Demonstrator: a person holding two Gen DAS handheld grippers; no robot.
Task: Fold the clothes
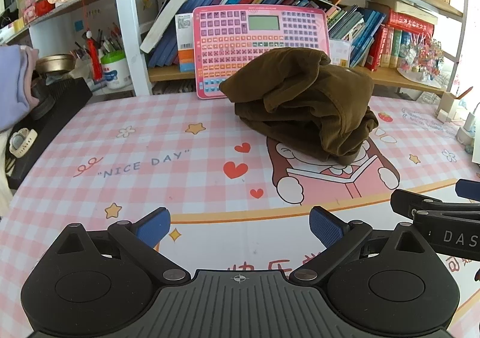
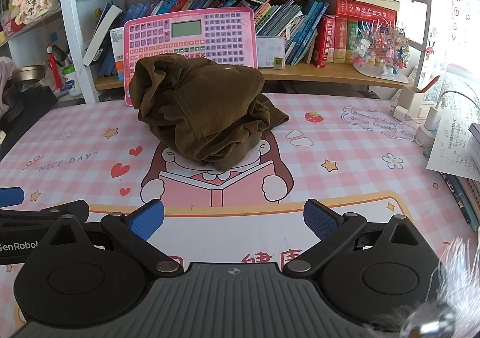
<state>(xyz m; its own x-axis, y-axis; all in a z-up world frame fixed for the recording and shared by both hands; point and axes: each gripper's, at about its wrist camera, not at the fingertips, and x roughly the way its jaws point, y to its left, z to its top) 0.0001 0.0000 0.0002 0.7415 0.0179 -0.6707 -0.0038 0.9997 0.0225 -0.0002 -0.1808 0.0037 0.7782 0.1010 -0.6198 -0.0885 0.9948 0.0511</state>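
A brown corduroy garment (image 1: 303, 101) lies crumpled in a heap toward the back of the pink checked desk mat (image 1: 150, 140). It also shows in the right wrist view (image 2: 204, 110), in the middle of the mat (image 2: 345, 152). My left gripper (image 1: 240, 225) is open and empty, low over the mat's front, well short of the garment. My right gripper (image 2: 234, 219) is open and empty, also near the front edge. The two grippers sit side by side; the right one's fingers (image 1: 432, 212) show at the right edge of the left view.
A pink keyboard toy (image 1: 258, 44) leans on the bookshelf behind the garment. Books (image 2: 330, 35) fill the shelf. A black box with a watch (image 1: 22, 140) is at the left. Chargers, a pen holder (image 2: 414, 98) and papers (image 2: 456, 146) crowd the right edge.
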